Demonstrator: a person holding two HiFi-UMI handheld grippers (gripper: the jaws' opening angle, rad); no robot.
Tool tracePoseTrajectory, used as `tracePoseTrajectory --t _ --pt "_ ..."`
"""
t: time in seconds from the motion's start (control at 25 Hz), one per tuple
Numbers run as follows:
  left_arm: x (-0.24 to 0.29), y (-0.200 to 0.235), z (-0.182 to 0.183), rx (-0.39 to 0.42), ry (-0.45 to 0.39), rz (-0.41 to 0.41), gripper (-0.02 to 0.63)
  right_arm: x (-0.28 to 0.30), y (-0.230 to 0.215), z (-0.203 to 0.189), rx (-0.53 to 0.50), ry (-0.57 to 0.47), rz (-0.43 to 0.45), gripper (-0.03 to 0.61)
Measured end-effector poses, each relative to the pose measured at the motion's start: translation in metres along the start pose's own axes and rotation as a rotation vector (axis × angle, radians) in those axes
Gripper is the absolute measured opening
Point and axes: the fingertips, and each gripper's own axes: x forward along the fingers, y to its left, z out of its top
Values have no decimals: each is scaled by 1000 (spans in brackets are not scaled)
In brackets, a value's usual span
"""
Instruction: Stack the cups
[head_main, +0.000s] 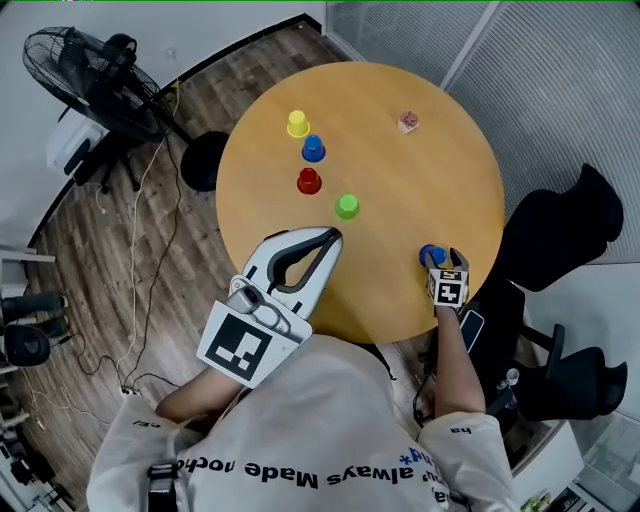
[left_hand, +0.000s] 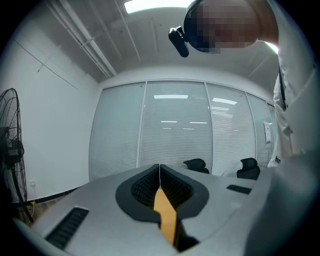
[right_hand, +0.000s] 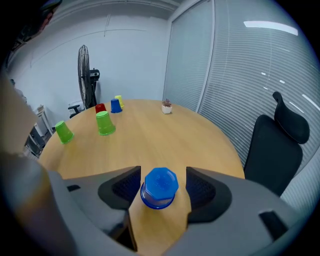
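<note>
Head view, round surface (head_main: 420, 180): near blue cup (head_main: 431, 256) at 5 o'clock, close to the rim. Loose line from 11 o'clock toward centre: yellow cup (head_main: 297, 123), far blue cup (head_main: 313, 149), red cup (head_main: 309, 181), green cup (head_main: 347, 206). Small potted plant (head_main: 407, 121) at 1 o'clock, apart from the cups.

Right gripper view: right hand-held gripper (right_hand: 163, 172) with jaws wide apart, straddling the near blue cup. Gap clear on the cup's right side, left side too close to call. Judged not yet gripped. Probably placed so for a squeeze on the cup wall ahead of a lift toward the row. Second green cup (right_hand: 64, 132) at 9 o'clock in that view, not seen from the head.

Left gripper view: left hand-held gripper (left_hand: 160, 172) with jaws pressed together, nothing between, aimed up at blinds and ceiling. Held over the rim at 7 o'clock, judged parked clear.

Orientation: near blue cup mouth down, base up, long axis vertical. Same for the others. Suits nesting by lowering one over another.
</note>
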Motion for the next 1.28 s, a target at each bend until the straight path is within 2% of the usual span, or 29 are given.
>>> tracePoseTrajectory --t 0.44,0.52,0.8,1.0,1.28 --pt "4 -6 1 1 1 21 25 14 0 -22 6 50 43 279" --pt "3 -5 0 1 2 24 25 14 0 -22 -2 49 37 247" --pt "-7 3 1 -3 -2 33 25 7 8 -9 -7 24 30 247" --pt "-19 14 6 4 -19 42 25 0 37 6 -51 7 55 247" --pt "-41 30 5 -6 -18 46 25 -2 105 27 -137 -20 116 247"
